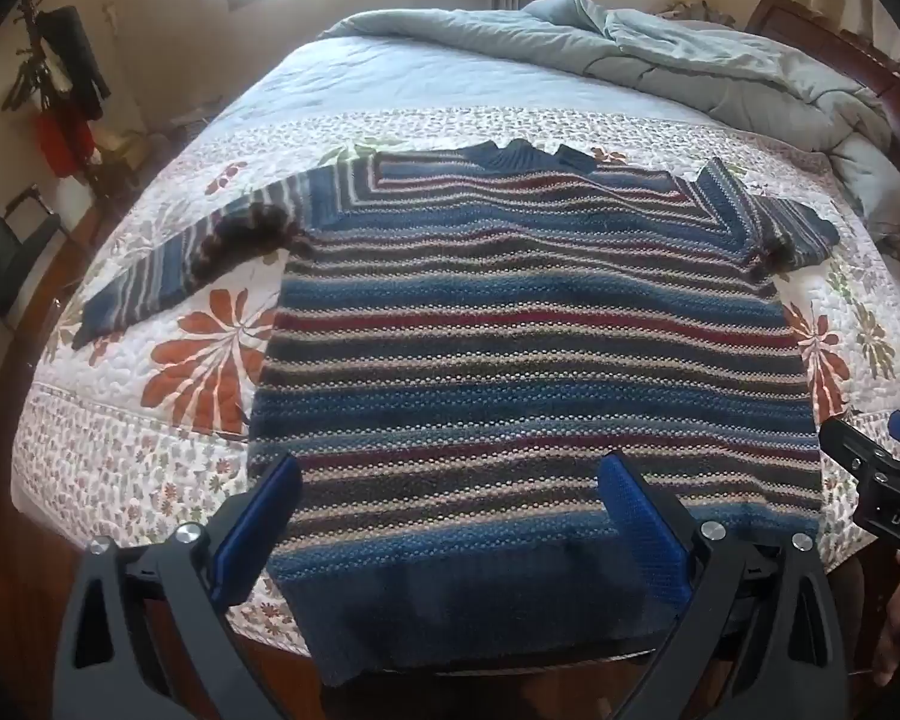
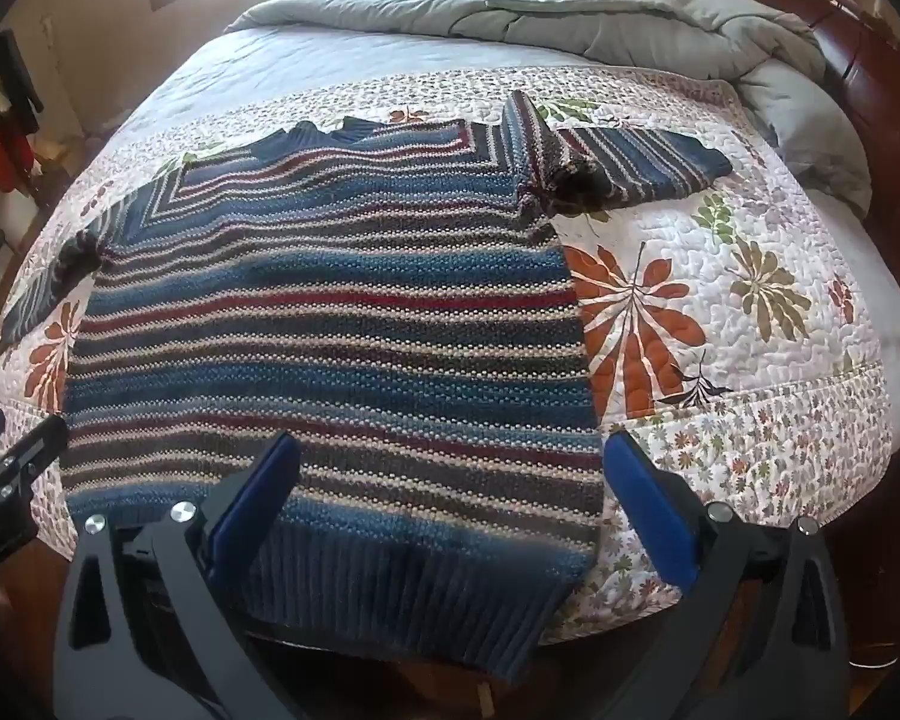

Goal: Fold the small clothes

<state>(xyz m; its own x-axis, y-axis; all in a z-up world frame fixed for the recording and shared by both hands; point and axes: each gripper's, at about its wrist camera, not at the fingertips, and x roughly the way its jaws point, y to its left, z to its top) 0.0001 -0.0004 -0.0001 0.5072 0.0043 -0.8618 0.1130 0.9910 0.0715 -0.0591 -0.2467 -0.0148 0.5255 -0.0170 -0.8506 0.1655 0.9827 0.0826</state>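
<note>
quilted floral bedspread (image 1: 198, 360), striped sweater (image 1: 510, 348) spread flat, grey duvet (image 1: 690, 54) bunched behind

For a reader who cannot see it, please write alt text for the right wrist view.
A blue, red and cream striped knitted sweater lies flat on a white floral quilted bedspread. The open right gripper hovers over its ribbed hem, and a rumpled grey duvet lies behind.
</note>
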